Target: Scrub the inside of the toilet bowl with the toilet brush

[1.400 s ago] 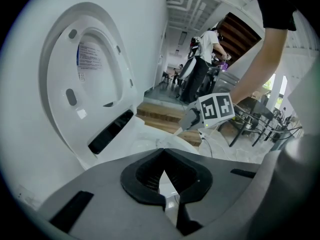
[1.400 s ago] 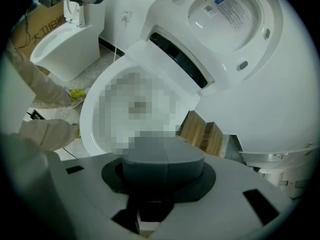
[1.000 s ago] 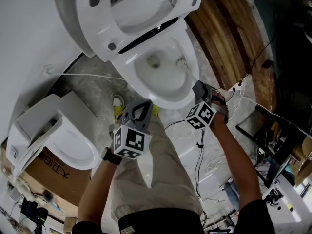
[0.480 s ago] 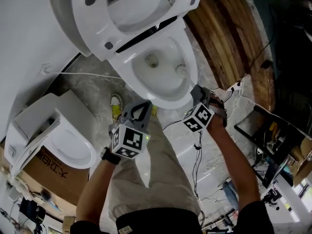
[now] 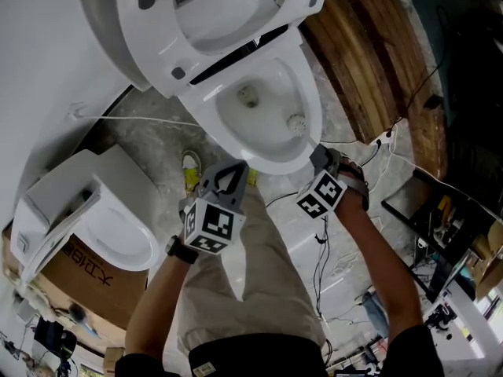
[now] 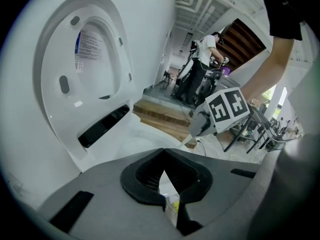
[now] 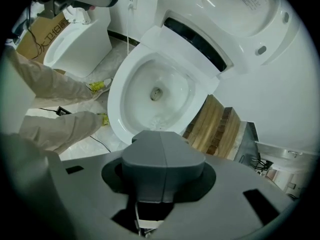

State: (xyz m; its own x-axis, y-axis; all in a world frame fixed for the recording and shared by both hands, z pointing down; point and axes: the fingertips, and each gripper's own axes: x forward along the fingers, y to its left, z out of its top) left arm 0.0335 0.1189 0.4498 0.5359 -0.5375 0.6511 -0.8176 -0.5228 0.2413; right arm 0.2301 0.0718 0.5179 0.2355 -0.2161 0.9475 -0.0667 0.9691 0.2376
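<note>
The white toilet bowl [image 5: 271,163] stands with its lid and seat [image 5: 228,14] raised. The toilet brush's white bristle head [image 5: 296,122] is inside the bowl, against its right wall. My right gripper [image 5: 318,149] hovers just off the bowl's front right rim, shut on the brush handle [image 7: 142,225]. In the right gripper view the bristles [image 7: 157,121] show just beyond the jaw tips of the right gripper [image 7: 161,134]. My left gripper [image 5: 230,171] hangs near the front left rim, shut on nothing. In the left gripper view the left gripper [image 6: 162,151] faces the raised lid [image 6: 95,59].
A second toilet [image 5: 118,238] sits at the left on a cardboard box [image 5: 86,285]. A wooden platform [image 5: 369,61] lies right of the bowl. Cables [image 5: 321,246] trail over the floor. The person's legs and yellow shoes [image 5: 191,175] are in front of the bowl.
The brush head has slid along the bowl's right wall toward the front rim. The right gripper shifted slightly with it; the left gripper has barely moved.
</note>
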